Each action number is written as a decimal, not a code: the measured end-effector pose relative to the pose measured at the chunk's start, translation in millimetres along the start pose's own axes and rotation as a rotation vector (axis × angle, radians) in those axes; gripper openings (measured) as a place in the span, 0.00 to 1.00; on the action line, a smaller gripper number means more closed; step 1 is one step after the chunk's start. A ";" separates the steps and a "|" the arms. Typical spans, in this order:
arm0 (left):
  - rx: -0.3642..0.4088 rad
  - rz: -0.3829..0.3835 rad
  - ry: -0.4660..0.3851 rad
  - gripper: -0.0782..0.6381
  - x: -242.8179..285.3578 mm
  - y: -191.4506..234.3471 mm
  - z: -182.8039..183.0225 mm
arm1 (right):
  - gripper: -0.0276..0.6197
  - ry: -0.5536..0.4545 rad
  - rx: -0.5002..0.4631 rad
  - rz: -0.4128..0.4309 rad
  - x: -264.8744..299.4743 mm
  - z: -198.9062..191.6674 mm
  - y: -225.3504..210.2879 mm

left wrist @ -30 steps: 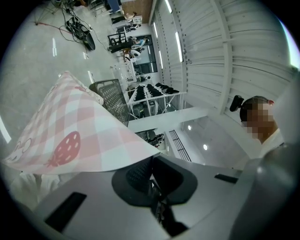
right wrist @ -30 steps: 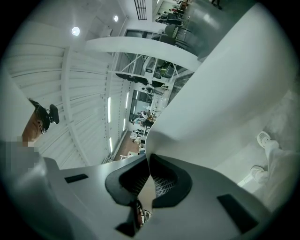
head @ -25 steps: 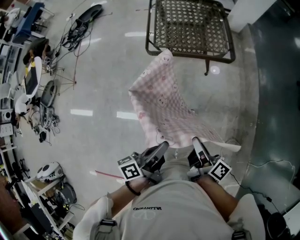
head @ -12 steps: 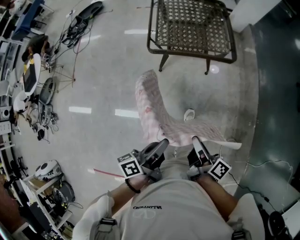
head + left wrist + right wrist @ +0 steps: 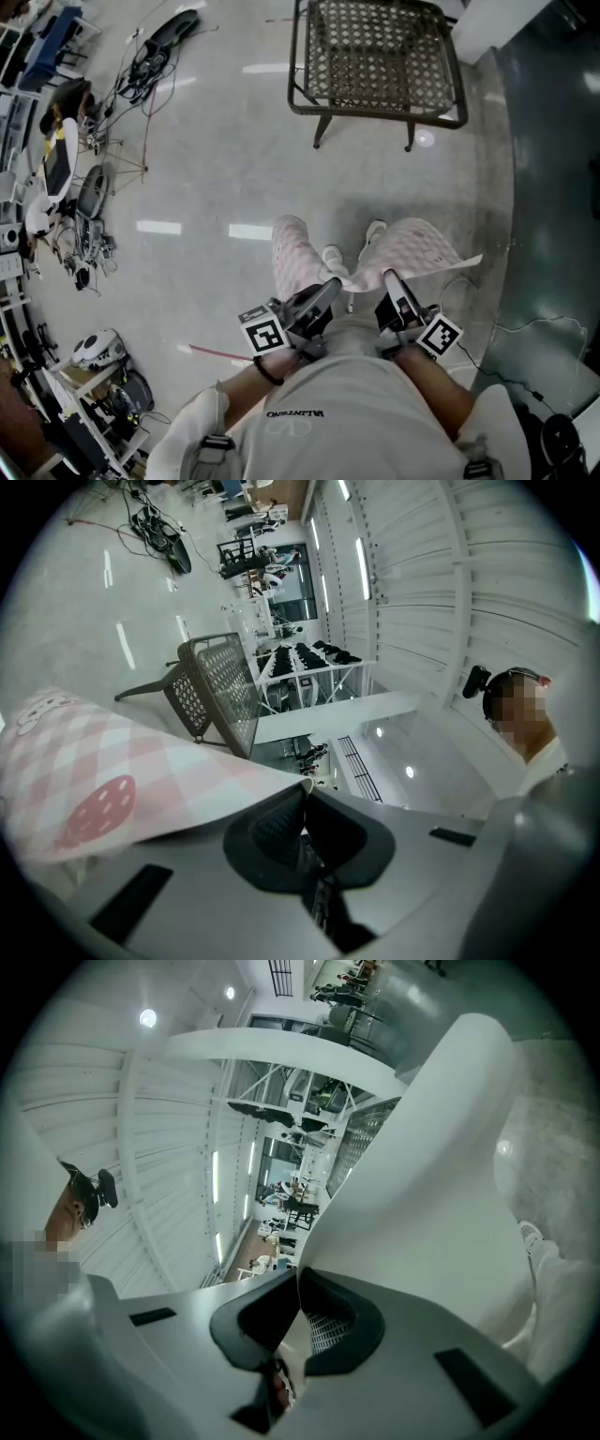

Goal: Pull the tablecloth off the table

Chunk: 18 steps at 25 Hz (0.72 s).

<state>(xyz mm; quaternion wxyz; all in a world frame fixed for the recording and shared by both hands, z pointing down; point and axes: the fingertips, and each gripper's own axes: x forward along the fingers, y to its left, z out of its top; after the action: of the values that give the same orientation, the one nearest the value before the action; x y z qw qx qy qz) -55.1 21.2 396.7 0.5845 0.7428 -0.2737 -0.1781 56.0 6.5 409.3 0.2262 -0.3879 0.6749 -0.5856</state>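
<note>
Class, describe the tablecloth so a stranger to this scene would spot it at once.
Find the dark lattice table at the head view's top. Below it, the tablecloth droops from the left claw and right claw. It is the only pink-checked fabric there.

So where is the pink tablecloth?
Head view, lower middle: the tablecloth hangs pinched by the left hand-held gripper and right hand-held gripper, away from the mesh table.

I've got both grippers tucked close to the torso, side by side, pointing roughly level and away from the body. The left gripper (image 5: 330, 284) has its jaws pinched together on an edge of the tablecloth (image 5: 412, 246). Same deal with the right gripper (image 5: 389, 277). Forearms are bent in, and each marker cube faces up on the outer side.
</note>
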 end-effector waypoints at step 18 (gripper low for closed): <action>0.074 -0.021 -0.020 0.11 18.2 -6.6 25.7 | 0.06 -0.020 0.010 0.019 12.7 18.6 -2.6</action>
<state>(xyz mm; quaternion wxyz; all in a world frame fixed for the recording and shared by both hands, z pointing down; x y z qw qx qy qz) -54.4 -8.7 384.8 0.5522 0.7648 -0.2781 -0.1812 63.2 -15.0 409.7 0.2404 -0.3862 0.6735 -0.5827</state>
